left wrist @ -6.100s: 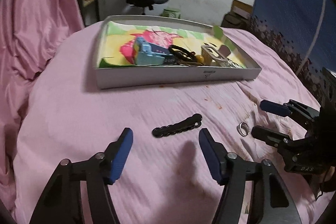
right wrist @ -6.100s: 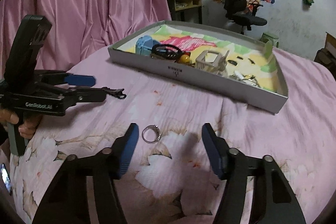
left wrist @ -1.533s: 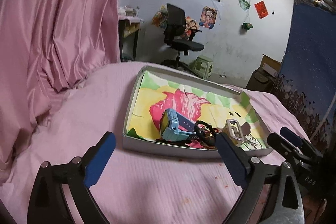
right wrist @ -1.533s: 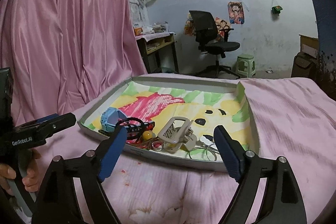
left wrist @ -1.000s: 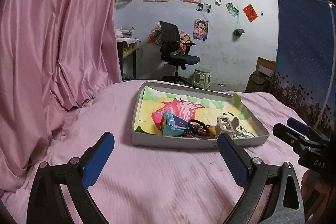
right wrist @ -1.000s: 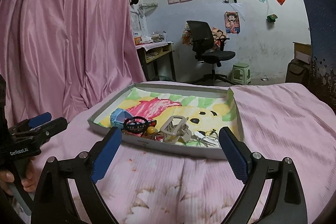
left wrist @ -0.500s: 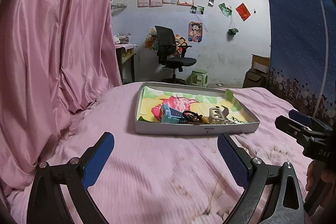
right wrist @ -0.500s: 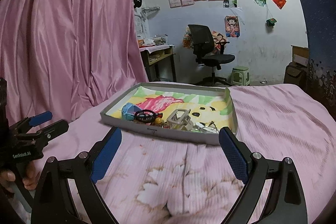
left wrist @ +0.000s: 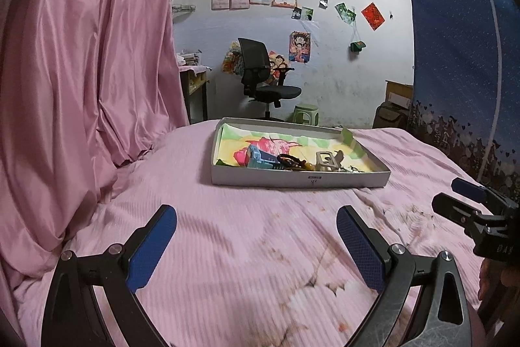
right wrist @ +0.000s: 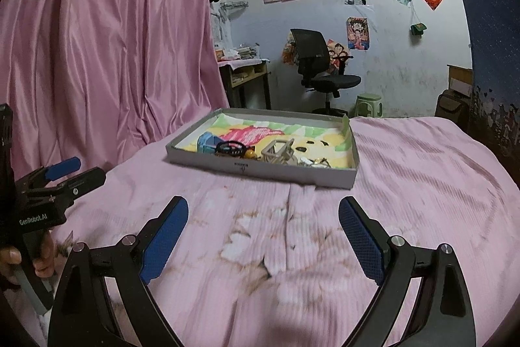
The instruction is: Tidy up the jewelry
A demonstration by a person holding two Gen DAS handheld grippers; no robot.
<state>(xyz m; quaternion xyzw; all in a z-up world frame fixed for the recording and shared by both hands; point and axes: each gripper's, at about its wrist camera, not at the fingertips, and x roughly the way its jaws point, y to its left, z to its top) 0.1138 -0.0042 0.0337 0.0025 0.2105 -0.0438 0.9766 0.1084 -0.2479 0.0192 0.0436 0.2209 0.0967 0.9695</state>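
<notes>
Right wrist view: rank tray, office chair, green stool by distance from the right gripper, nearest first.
From the right gripper:
1. Tray: on the pink bedspread, straight ahead, slightly left.
2. Office chair and green stool: both on the floor past the bed, by the far wall, stool to the chair's right. Too close to call between them.

Small items at 3 o'clock in tray (right wrist: 260, 173): tangled, too small to identify. Tray's near wall (left wrist: 299, 179) hides their bases.
</notes>
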